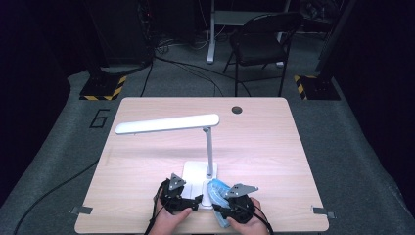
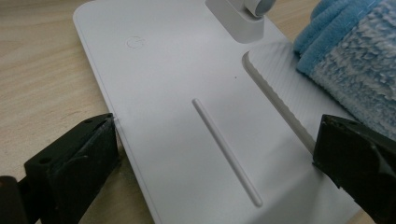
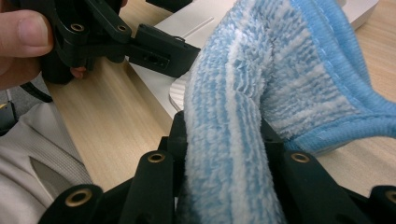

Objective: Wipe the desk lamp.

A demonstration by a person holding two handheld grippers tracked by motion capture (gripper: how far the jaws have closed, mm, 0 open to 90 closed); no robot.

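A white desk lamp stands mid-table, its flat base (image 1: 195, 172) nearest me and its long head (image 1: 166, 123) reaching left. My left gripper (image 1: 195, 200) sits low at the base's near edge. In the left gripper view its jaws (image 2: 217, 135) stand wide apart across the base (image 2: 177, 84). The left pad touches the base's side edge and the right jaw hangs over the ribbed pad (image 2: 280, 93). My right gripper (image 3: 224, 135) is shut on a folded blue microfibre cloth (image 3: 280, 70), which rests on the base's right part (image 1: 218, 190).
The wooden table (image 1: 274, 147) has a round cable hole (image 1: 237, 109) at the back. A touch power symbol (image 2: 134, 43) marks the base near the lamp's stem (image 1: 209, 152). A folding chair (image 1: 262, 44) stands on the floor beyond the table.
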